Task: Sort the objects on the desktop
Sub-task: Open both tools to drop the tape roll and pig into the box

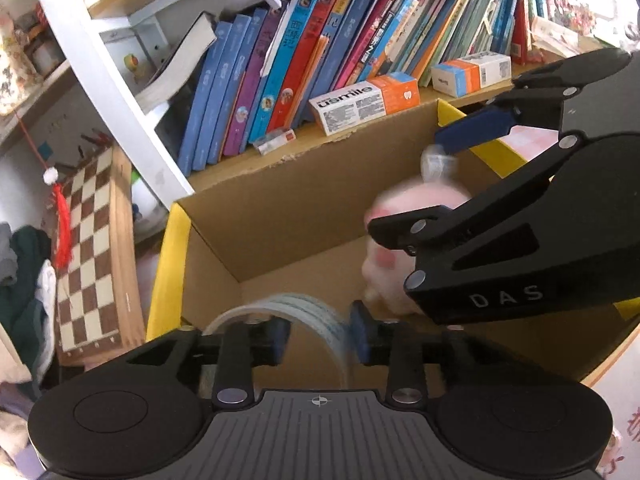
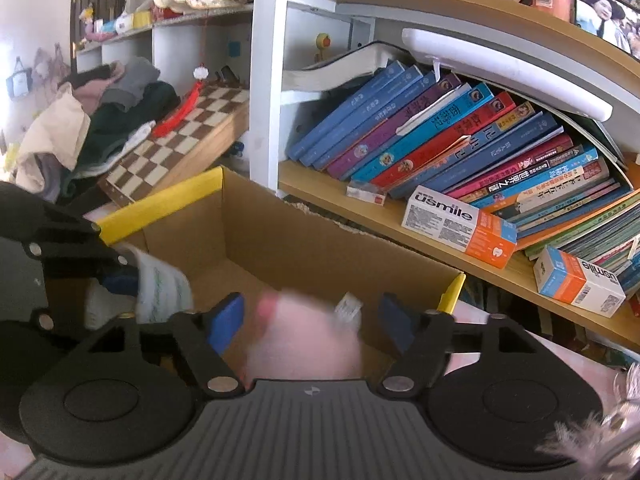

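Note:
An open cardboard box (image 1: pixel 280 208) with yellow-taped edges lies below both grippers. My left gripper (image 1: pixel 320 336) hangs over it with its blue pads apart. A blurred white packet with green print (image 1: pixel 296 304) sits in the gap, and neither pad presses on it. My right gripper (image 1: pixel 408 186) reaches in from the right, open. A blurred pink soft toy (image 1: pixel 384 264) with a clear tag is between and below its fingers. In the right wrist view the toy (image 2: pixel 308 340) is narrower than the gap of the right gripper (image 2: pixel 310 320), over the box (image 2: pixel 304 240). The packet (image 2: pixel 162 284) shows beside the left gripper's finger (image 2: pixel 120 280).
Behind the box a wooden shelf holds a row of leaning books (image 1: pixel 304 64) and two usmile cartons (image 1: pixel 360 106) (image 2: pixel 460 228). A chessboard (image 1: pixel 92 256) leans at the left beside a pile of clothes (image 2: pixel 100 120). A white shelf post (image 2: pixel 264 80) stands near the box's far corner.

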`<state>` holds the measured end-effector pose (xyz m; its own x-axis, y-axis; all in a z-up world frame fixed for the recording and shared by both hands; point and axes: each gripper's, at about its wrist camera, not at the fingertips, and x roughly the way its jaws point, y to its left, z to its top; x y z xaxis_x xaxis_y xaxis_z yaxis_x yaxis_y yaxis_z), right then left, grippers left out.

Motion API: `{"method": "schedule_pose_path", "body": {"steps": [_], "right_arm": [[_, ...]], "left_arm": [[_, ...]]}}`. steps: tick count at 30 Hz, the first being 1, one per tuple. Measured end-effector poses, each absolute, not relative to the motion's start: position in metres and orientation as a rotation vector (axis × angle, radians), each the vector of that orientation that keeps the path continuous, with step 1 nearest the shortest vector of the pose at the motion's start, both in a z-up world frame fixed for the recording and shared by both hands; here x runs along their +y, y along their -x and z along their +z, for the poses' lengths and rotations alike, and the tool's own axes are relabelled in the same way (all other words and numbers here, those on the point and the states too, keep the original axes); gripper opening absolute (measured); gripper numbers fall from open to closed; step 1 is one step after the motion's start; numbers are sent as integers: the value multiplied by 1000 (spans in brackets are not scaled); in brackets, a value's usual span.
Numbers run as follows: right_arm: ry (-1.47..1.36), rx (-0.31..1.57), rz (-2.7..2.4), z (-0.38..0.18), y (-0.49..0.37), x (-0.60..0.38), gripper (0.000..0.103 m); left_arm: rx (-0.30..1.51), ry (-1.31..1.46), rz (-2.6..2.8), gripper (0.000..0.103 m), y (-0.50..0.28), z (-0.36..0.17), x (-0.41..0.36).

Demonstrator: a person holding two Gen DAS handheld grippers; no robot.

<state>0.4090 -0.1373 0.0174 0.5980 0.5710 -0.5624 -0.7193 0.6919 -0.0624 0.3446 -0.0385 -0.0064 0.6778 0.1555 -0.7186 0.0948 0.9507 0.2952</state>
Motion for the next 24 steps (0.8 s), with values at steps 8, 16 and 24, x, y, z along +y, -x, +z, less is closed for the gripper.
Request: {"method": "schedule_pose_path", "body": {"steps": [8,16,24], "right_arm": [[241,516,763,29,-402,-146,84],[200,488,756,47,-387,-153,84],[185,438,719,69,-355,-158,84]], "left_arm": [[730,-354,61,79,-328,15,-44],[661,-333,84,79,-303,40,-44],[588,-290,83,84,-267,65,-32]]}}
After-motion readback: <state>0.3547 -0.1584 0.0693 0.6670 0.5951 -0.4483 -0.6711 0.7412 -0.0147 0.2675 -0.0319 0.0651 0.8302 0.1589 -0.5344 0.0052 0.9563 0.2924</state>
